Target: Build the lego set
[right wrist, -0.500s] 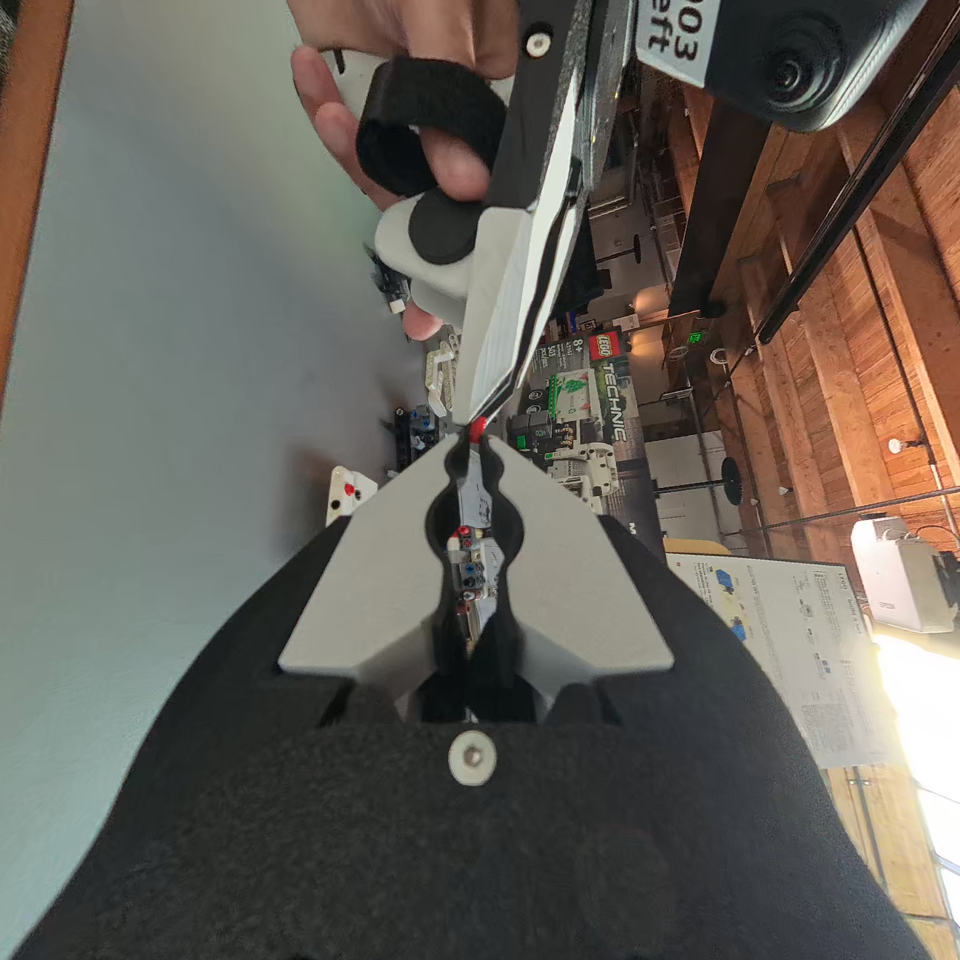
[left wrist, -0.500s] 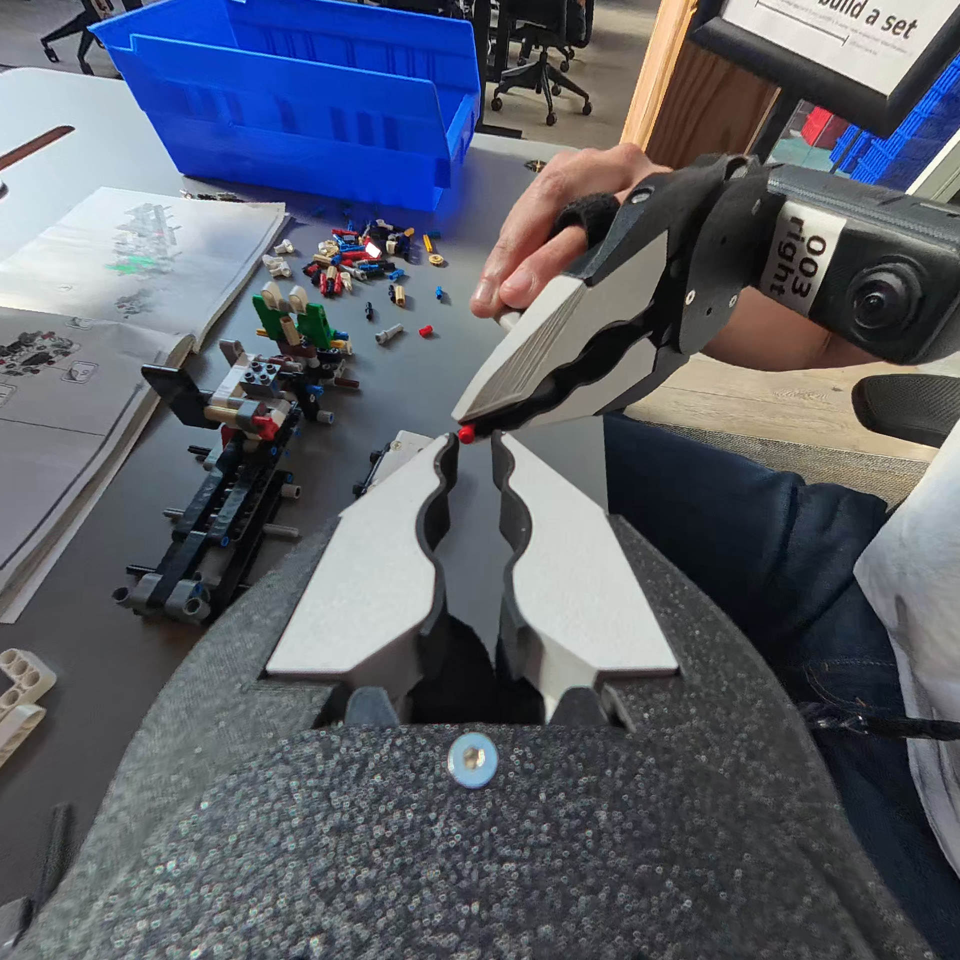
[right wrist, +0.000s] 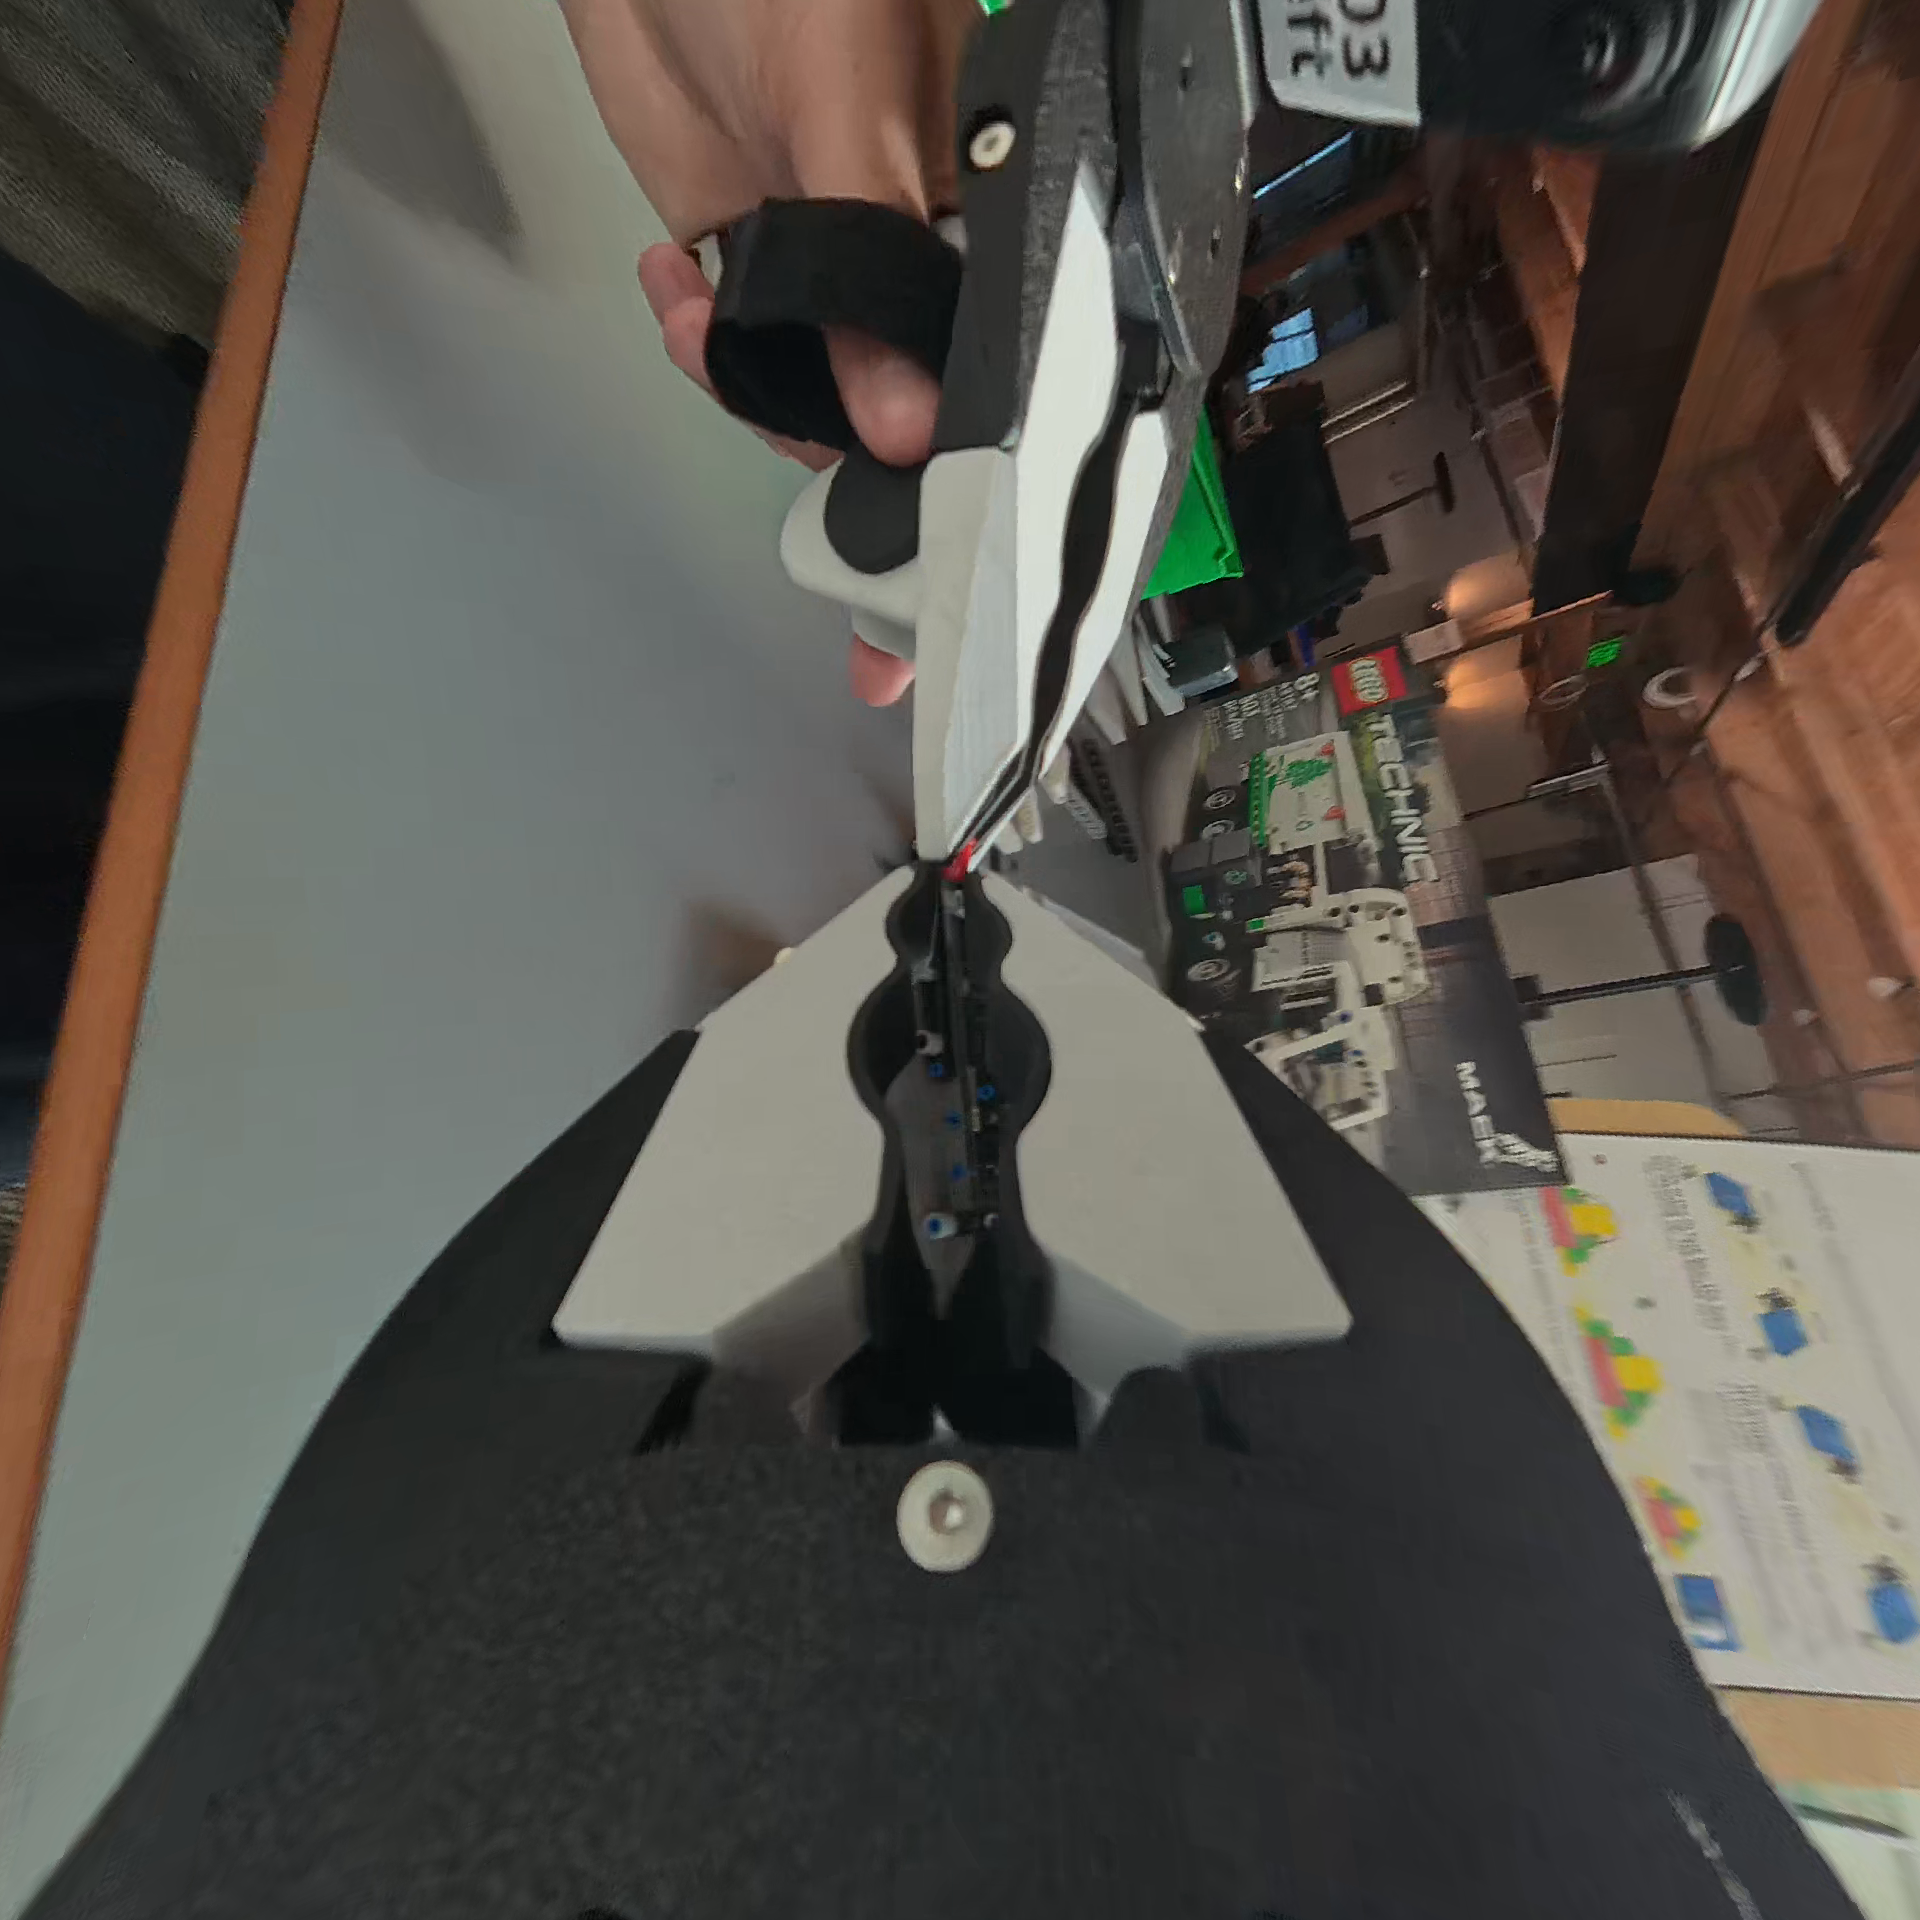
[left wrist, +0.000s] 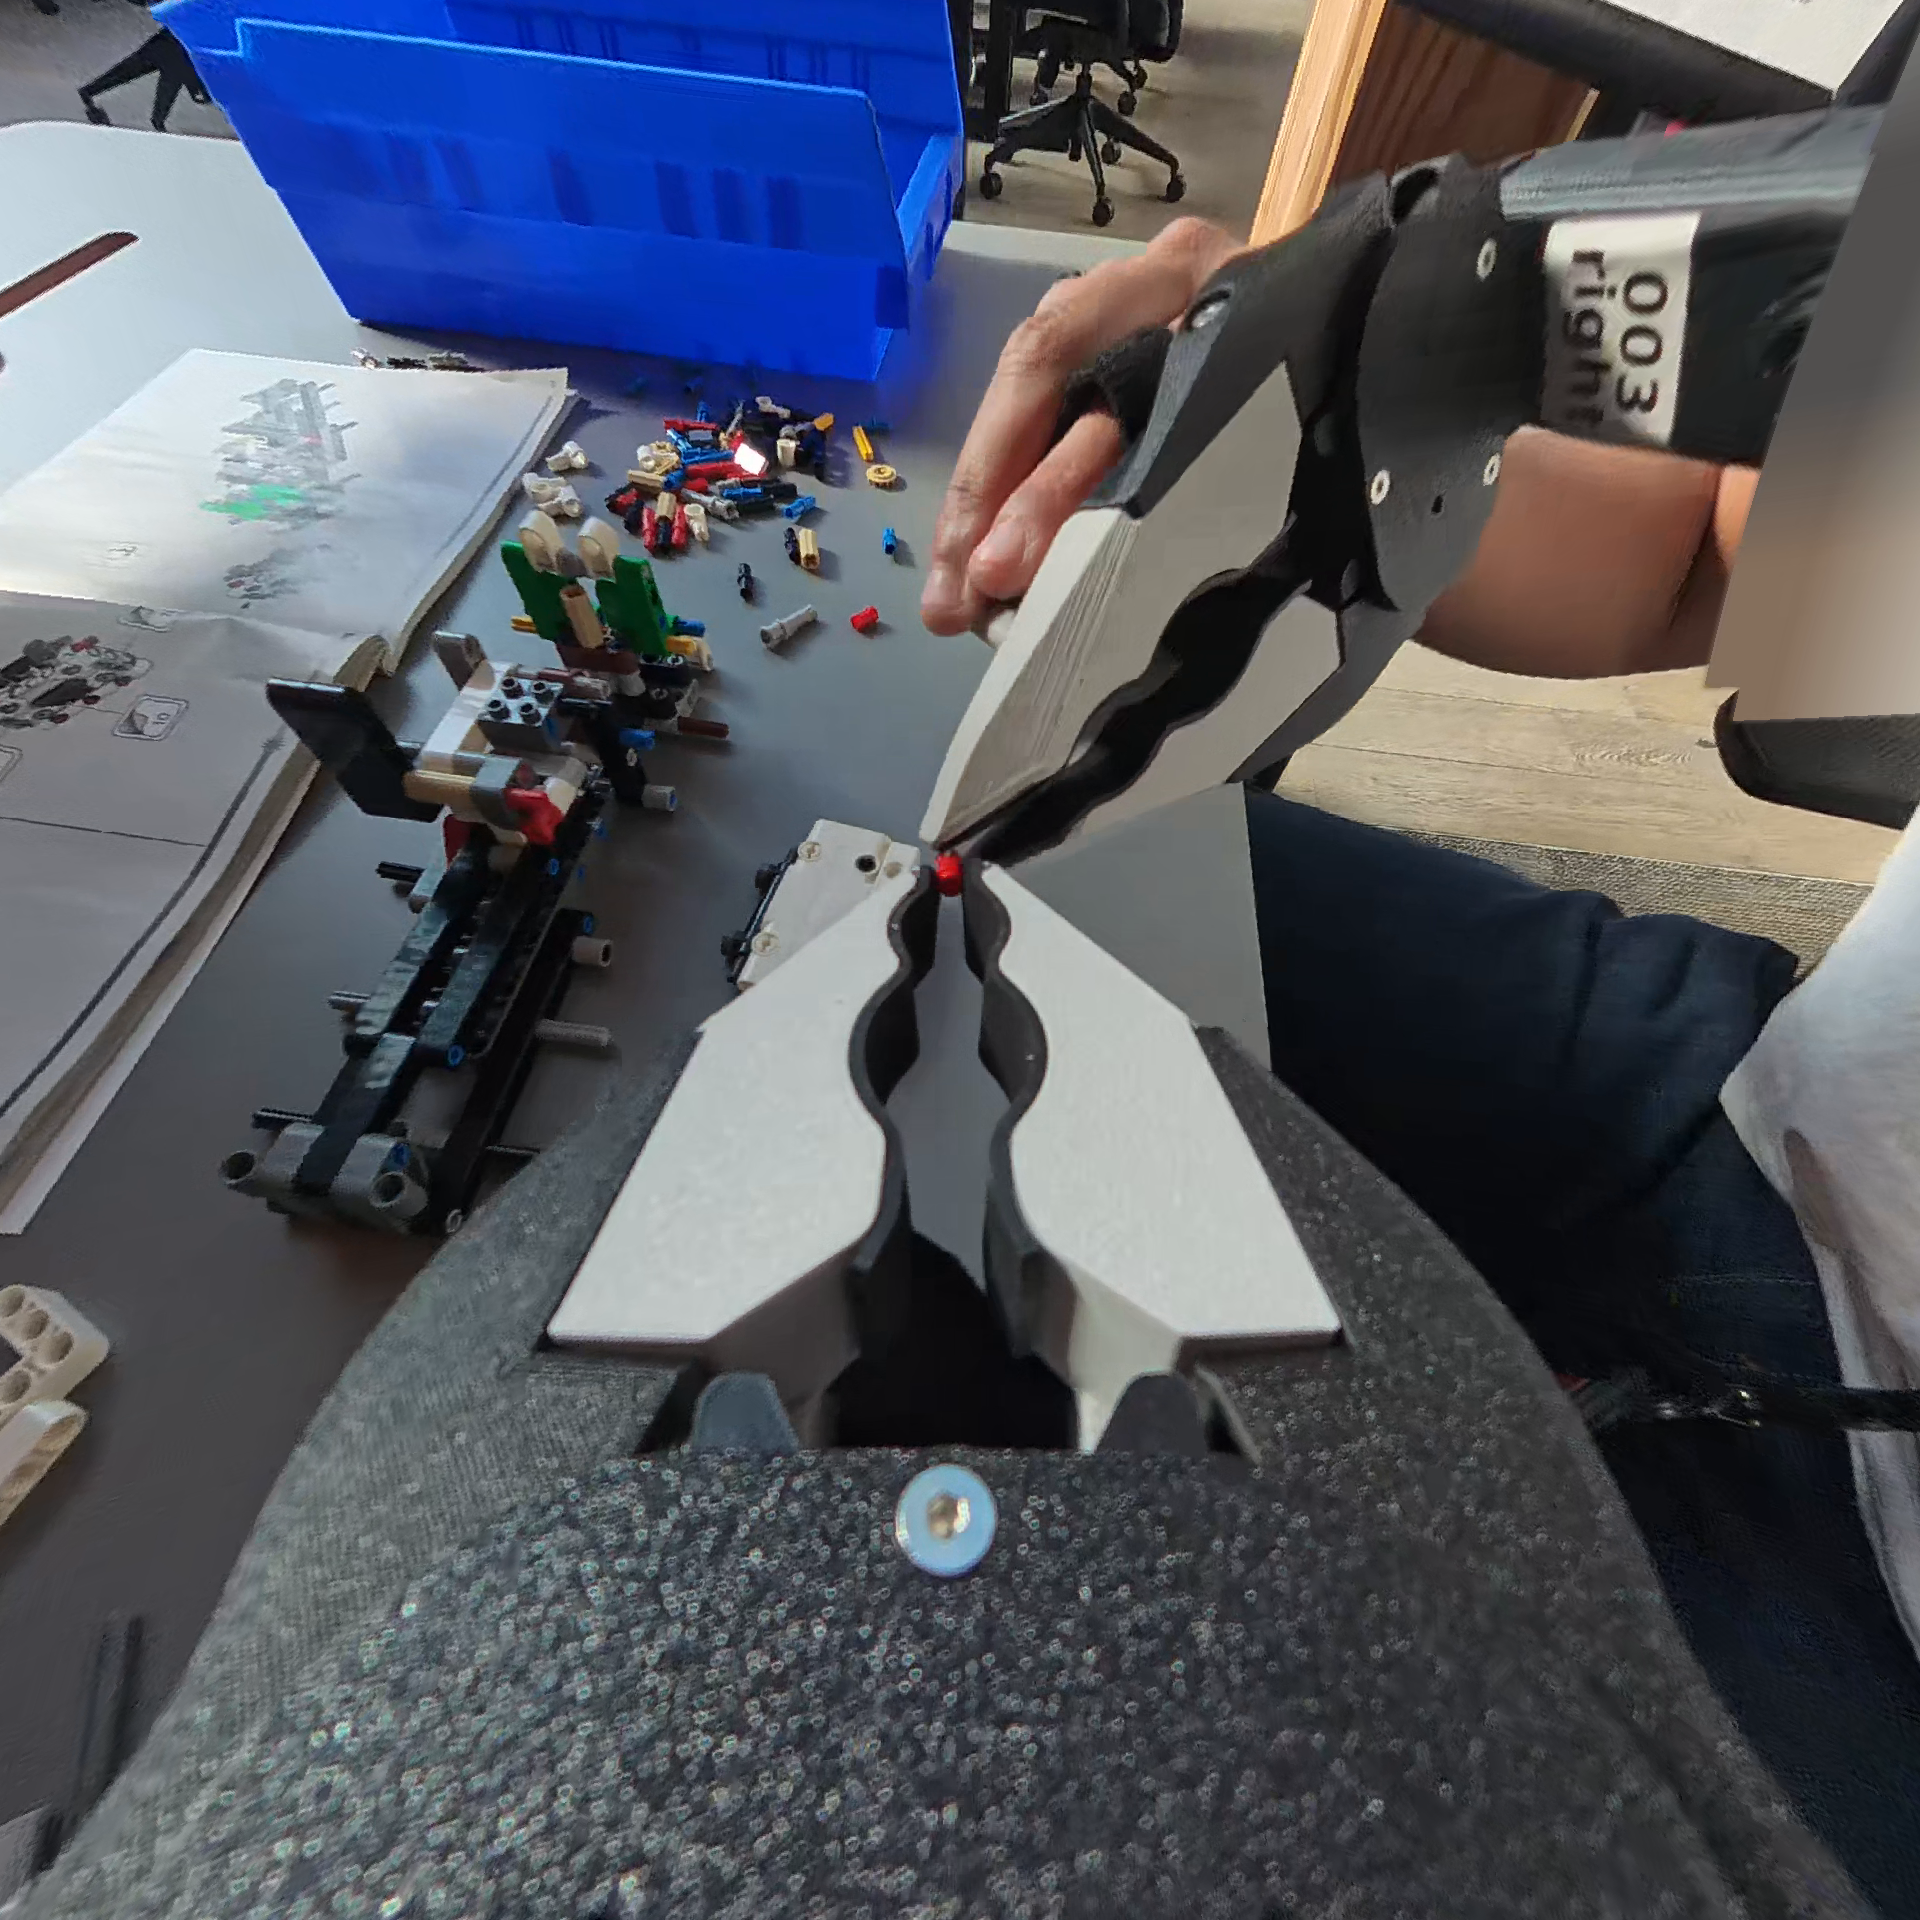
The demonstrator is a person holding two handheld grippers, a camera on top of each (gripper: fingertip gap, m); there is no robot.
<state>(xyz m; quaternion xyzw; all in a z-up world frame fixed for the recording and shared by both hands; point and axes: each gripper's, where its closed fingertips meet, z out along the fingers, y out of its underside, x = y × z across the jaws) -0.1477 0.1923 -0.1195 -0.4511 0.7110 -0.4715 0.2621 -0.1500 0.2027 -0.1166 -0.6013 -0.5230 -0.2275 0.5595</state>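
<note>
Above the table's [left wrist: 831, 748] edge nearest the person, the left wrist view shows a small red piece [left wrist: 948, 873] held in the air, a stubby peg-like bit, bright red and far smaller than the fingertips around it. The left tongs [left wrist: 948, 885] are narrowed to its width and pinch it at their very tips. The right tongs [left wrist: 943, 846], held in a hand [left wrist: 1039, 436], come down from the upper right with their tips closed on its top. Just beside them on the table lies a white block [left wrist: 831, 883]. Farther left stand a dark brick-built frame [left wrist: 447, 935], an open booklet [left wrist: 208, 540], a scatter of loose pieces [left wrist: 727, 478] and a blue bin [left wrist: 582, 187] at the far edge

From the right wrist view, the red piece [right wrist: 966, 854] is only a sliver where the two pairs of tips meet. The left tongs [right wrist: 961, 844] are pressed on it from above and the right tongs [right wrist: 948, 891] are nearly shut beneath it. A printed toy box [right wrist: 1351, 883] stands behind
</note>
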